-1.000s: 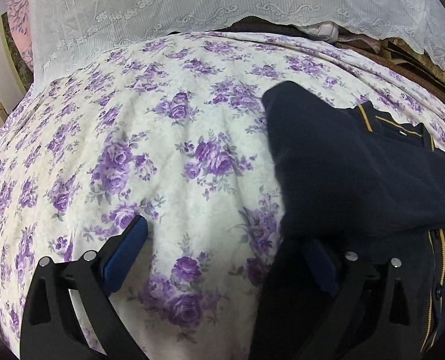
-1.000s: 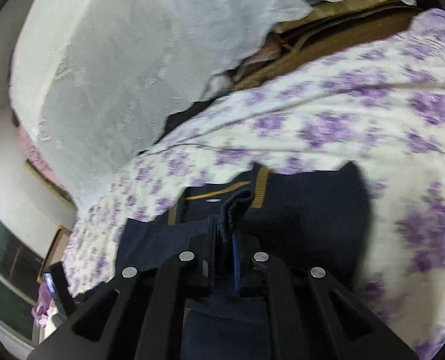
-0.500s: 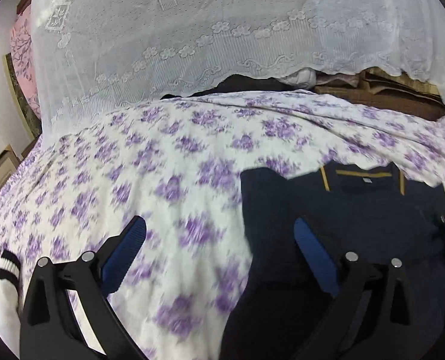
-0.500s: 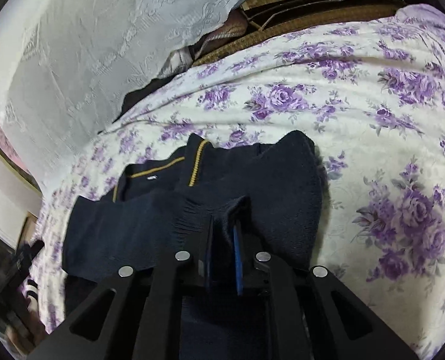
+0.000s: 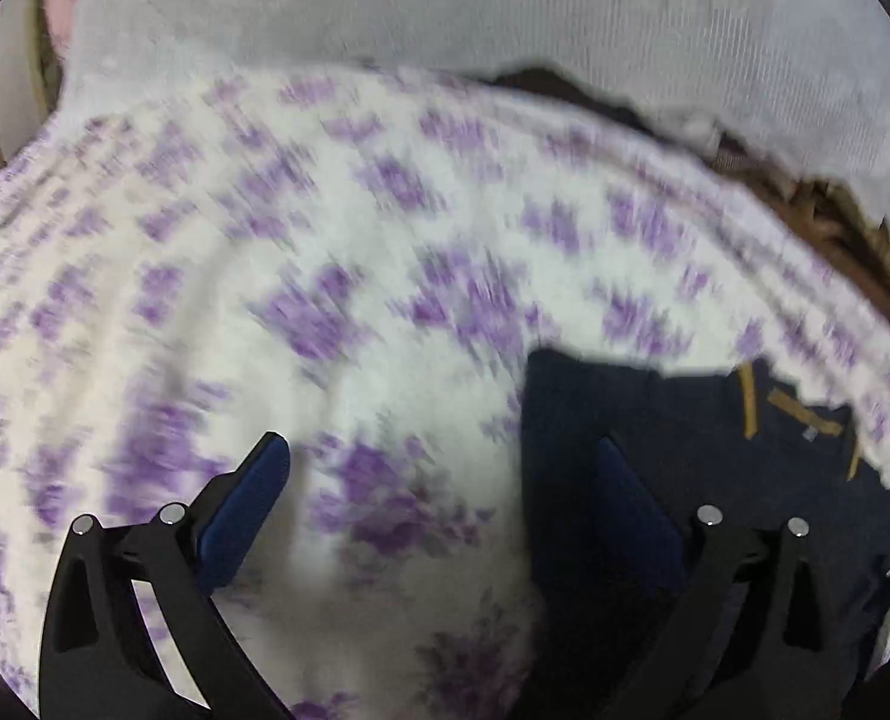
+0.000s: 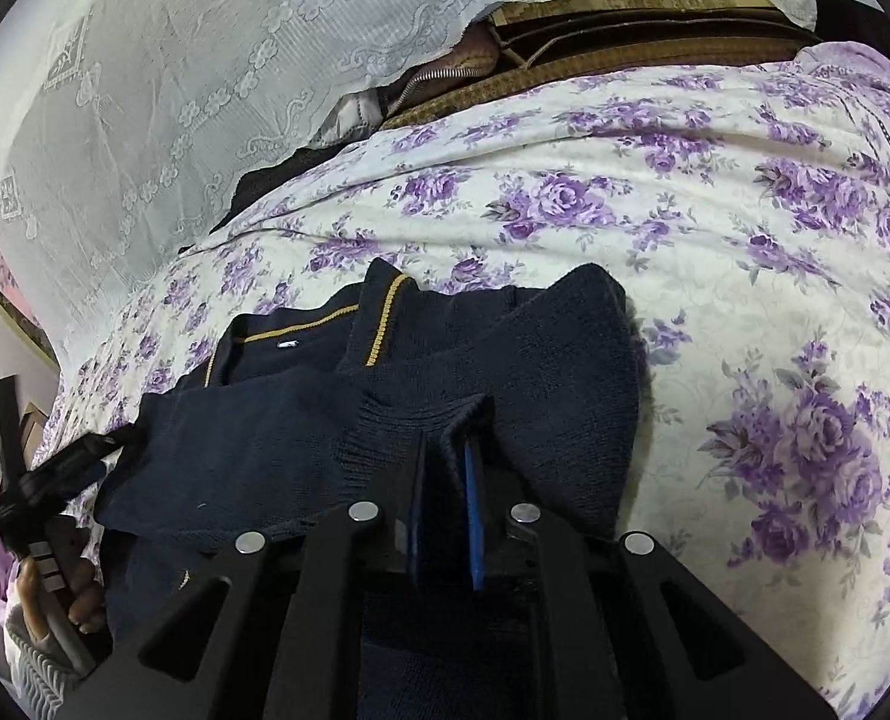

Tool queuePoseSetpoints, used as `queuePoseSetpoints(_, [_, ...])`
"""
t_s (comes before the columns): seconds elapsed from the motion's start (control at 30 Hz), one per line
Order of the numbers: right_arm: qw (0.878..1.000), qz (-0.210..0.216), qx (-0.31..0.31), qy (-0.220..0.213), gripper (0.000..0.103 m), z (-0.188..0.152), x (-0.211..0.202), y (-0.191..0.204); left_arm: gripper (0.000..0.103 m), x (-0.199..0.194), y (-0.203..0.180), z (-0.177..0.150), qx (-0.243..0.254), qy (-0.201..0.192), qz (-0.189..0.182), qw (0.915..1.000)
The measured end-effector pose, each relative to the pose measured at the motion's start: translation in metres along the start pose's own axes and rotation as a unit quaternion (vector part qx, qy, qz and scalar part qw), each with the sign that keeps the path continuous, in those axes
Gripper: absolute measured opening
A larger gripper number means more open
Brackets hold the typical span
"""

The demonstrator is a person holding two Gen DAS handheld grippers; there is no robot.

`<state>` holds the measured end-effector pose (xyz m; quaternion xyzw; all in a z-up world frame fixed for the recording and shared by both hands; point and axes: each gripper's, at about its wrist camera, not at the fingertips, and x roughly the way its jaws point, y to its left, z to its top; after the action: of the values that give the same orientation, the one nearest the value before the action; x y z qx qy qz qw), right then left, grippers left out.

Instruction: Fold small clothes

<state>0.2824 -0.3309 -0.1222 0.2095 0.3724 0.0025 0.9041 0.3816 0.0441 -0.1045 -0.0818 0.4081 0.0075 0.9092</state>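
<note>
Navy sweater (image 6: 300, 438) with mustard trim lies on the bed's purple-floral sheet (image 6: 715, 252), collar toward 11 o'clock in the right wrist view, one sleeve folded across the body. Right tool (image 6: 445, 480) is clenched on a pinch of knit at the sleeve's ribbed cuff; fabric sits bunched between the blue pads, low centre of frame. In the left wrist view (heavily motion-blurred) the same sweater (image 5: 685, 450) sits at 4 o'clock, collar trim toward 2 o'clock. Left tool (image 5: 438, 492) is released, fingers spread wide, nothing between them: left pad (image 5: 246, 510) is over bare sheet (image 5: 324, 240), right pad in front of the sweater's left edge, contact can't be told. White lace cloth (image 6: 174, 90) drapes over things at the head of the bed, 10 to 12 o'clock in the right view, brown bedding (image 6: 595, 42) showing beneath it at 12 to 1. A person's hand (image 6: 66, 594) holds the left tool's handle at 8 o'clock in the right view.
</note>
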Motion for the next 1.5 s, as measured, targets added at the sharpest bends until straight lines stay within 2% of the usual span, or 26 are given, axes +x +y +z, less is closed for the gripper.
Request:
queuePoseSetpoints(0.07, [1.0, 0.001, 0.001, -0.003, 0.011, 0.0, -0.001, 0.0, 0.099, -0.006, 0.0, -0.003, 0.008, 0.011, -0.02, 0.9997])
queuePoseSetpoints(0.13, [1.0, 0.001, 0.002, -0.012, 0.012, 0.0, -0.007, 0.0, 0.099, -0.009, -0.003, -0.016, 0.03, 0.042, -0.052, 0.9973])
queuePoseSetpoints(0.17, [1.0, -0.004, -0.001, -0.017, 0.014, 0.0, -0.01, 0.001, 0.099, -0.01, -0.008, -0.025, 0.051, 0.052, -0.048, 0.9962])
queuePoseSetpoints(0.23, [1.0, -0.021, -0.016, -0.015, 0.014, -0.001, -0.011, 0.004, 0.099, -0.009, -0.022, -0.043, 0.104, 0.057, 0.007, 0.9929])
queuePoseSetpoints(0.27, [0.999, -0.027, -0.021, -0.009, 0.013, -0.002, -0.008, 0.005, 0.099, -0.009, -0.023, -0.047, 0.108, 0.055, 0.013, 0.9926])
queuePoseSetpoints(0.37, [1.0, -0.025, -0.018, -0.004, 0.013, -0.002, -0.005, 0.001, 0.099, -0.016, -0.017, -0.054, 0.098, 0.05, 0.021, 0.9937])
queuePoseSetpoints(0.43, [1.0, -0.024, -0.011, -0.014, 0.012, -0.003, -0.012, -0.001, 0.098, -0.03, -0.011, -0.055, 0.08, 0.04, 0.013, 0.9959])
queuePoseSetpoints(0.47, [0.999, -0.025, -0.01, -0.023, 0.017, -0.003, -0.017, 0.0, 0.098, -0.04, -0.009, -0.053, 0.077, 0.029, 0.009, 0.9965])
queuePoseSetpoints(0.53, [0.999, -0.011, -0.022, -0.047, 0.017, -0.001, -0.032, 0.011, 0.098, -0.064, -0.013, -0.044, 0.078, -0.015, 0.01, 0.9968])
queuePoseSetpoints(0.63, [0.996, 0.011, -0.067, -0.059, 0.016, 0.002, -0.042, 0.043, 0.098, -0.074, -0.031, -0.025, 0.093, -0.035, -0.02, 0.9948])
queuePoseSetpoints(0.7, [0.994, 0.018, -0.093, -0.051, 0.016, 0.003, -0.036, 0.061, 0.098, -0.063, -0.05, -0.016, 0.116, -0.027, -0.042, 0.992])
queuePoseSetpoints(0.77, [0.995, 0.023, -0.096, -0.028, 0.016, 0.006, -0.017, 0.07, 0.098, -0.037, -0.067, -0.01, 0.131, -0.006, -0.035, 0.9907])
queuePoseSetpoints(0.8, [0.995, 0.023, -0.091, -0.016, 0.016, 0.008, -0.007, 0.071, 0.098, -0.023, -0.071, -0.009, 0.131, 0.011, -0.035, 0.9907])
queuePoseSetpoints(0.87, [0.997, 0.013, -0.07, 0.028, 0.012, 0.013, 0.026, 0.061, 0.099, 0.025, -0.072, -0.011, 0.121, 0.072, -0.03, 0.9896])
queuePoseSetpoints(0.9, [0.997, 0.022, -0.061, 0.035, 0.01, 0.013, 0.033, 0.056, 0.099, 0.034, -0.065, -0.009, 0.095, 0.081, -0.051, 0.9908])
queuePoseSetpoints(0.97, [0.998, 0.039, -0.044, 0.032, 0.008, 0.017, 0.033, 0.048, 0.099, 0.034, -0.057, -0.003, 0.072, 0.079, -0.061, 0.9924])
queuePoseSetpoints(1.03, [0.998, 0.044, -0.039, 0.024, 0.009, 0.017, 0.026, 0.047, 0.099, 0.028, -0.056, -0.007, 0.073, 0.07, -0.055, 0.9933])
queuePoseSetpoints(1.07, [0.998, 0.04, -0.044, 0.016, 0.014, 0.012, 0.018, 0.051, 0.098, 0.018, -0.057, -0.012, 0.08, 0.056, -0.05, 0.994])
queuePoseSetpoints(1.17, [0.994, 0.039, -0.099, 0.003, 0.015, -0.002, -0.004, 0.069, 0.098, -0.027, -0.058, -0.034, 0.123, 0.013, -0.08, 0.989])
queuePoseSetpoints(1.2, [0.993, 0.038, -0.114, 0.003, 0.021, -0.007, -0.009, 0.074, 0.098, -0.04, -0.06, -0.045, 0.144, 0.004, -0.078, 0.9865])
queuePoseSetpoints(1.27, [0.99, 0.027, -0.136, 0.021, 0.025, -0.019, -0.008, 0.078, 0.098, -0.042, -0.066, -0.058, 0.17, 0.012, -0.059, 0.9837])
queuePoseSetpoints(1.33, [0.989, 0.02, -0.142, 0.039, 0.025, -0.029, 0.006, 0.073, 0.099, -0.023, -0.075, -0.068, 0.187, 0.04, -0.031, 0.981])
queuePoseSetpoints(1.43, [0.989, 0.009, -0.146, 0.025, 0.023, -0.03, -0.001, 0.077, 0.099, -0.025, -0.066, -0.066, 0.165, 0.048, -0.046, 0.9841])
queuePoseSetpoints(1.5, [0.991, 0.014, -0.135, 0.004, 0.026, -0.035, -0.015, 0.077, 0.098, -0.034, -0.059, -0.07, 0.146, 0.044, -0.049, 0.9871])
